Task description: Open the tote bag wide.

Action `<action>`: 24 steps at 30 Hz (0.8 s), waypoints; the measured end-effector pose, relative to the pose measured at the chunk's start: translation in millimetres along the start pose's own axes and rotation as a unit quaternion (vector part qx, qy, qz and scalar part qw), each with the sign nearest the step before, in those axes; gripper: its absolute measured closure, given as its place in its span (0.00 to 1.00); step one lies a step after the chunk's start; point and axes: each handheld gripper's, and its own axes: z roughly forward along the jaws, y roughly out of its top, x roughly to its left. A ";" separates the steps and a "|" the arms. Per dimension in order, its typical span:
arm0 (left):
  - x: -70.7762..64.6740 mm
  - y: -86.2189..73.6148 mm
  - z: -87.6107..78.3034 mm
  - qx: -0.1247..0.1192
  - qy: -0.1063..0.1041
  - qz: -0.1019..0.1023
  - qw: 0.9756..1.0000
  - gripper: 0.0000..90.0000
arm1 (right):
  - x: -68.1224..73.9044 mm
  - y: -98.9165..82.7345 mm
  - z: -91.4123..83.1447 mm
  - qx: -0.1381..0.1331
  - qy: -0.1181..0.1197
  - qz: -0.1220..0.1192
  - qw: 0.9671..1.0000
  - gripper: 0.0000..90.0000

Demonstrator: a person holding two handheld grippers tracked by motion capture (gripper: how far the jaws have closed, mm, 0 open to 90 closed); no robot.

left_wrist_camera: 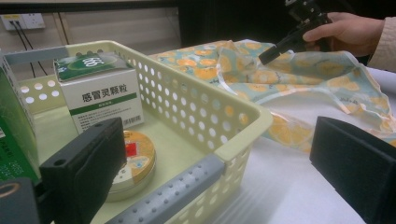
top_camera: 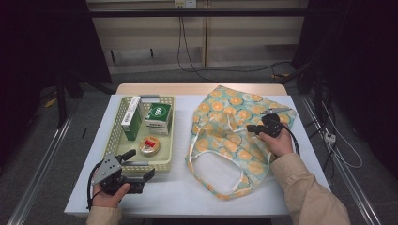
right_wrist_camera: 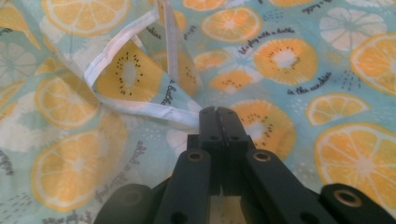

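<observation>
Nearest the person, the left gripper point(top_camera: 136, 171) rests on the table point(top_camera: 187, 192), fingers spread wide around the basket point(top_camera: 162, 165) corner. Farther right, the right gripper point(top_camera: 249, 129), fingers pressed together, meets the fruit-print bag point(top_camera: 234, 154).

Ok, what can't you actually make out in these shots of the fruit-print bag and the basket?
- Right gripper view: its shut jaws meet at the bag's white hem; a pinch can't be confirmed.
- High view: the bag lies crumpled, its inside hidden.
- Left gripper view: a jaw covers part of the round tin.
</observation>
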 end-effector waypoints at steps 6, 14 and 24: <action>0.1 0.1 0.1 0.000 0.001 0.000 1.000 0.04 | -5.0 -3.2 0.9 0.006 -0.009 0.003 1.000 1.00; -0.7 0.2 -0.1 -0.004 0.002 -0.006 1.000 0.04 | 6.9 1.8 -5.8 0.006 -0.001 -0.019 1.000 0.86; -1.6 0.6 1.4 -0.002 0.000 -0.002 1.000 0.04 | 39.4 17.0 -27.0 -0.010 0.016 -0.067 0.998 0.64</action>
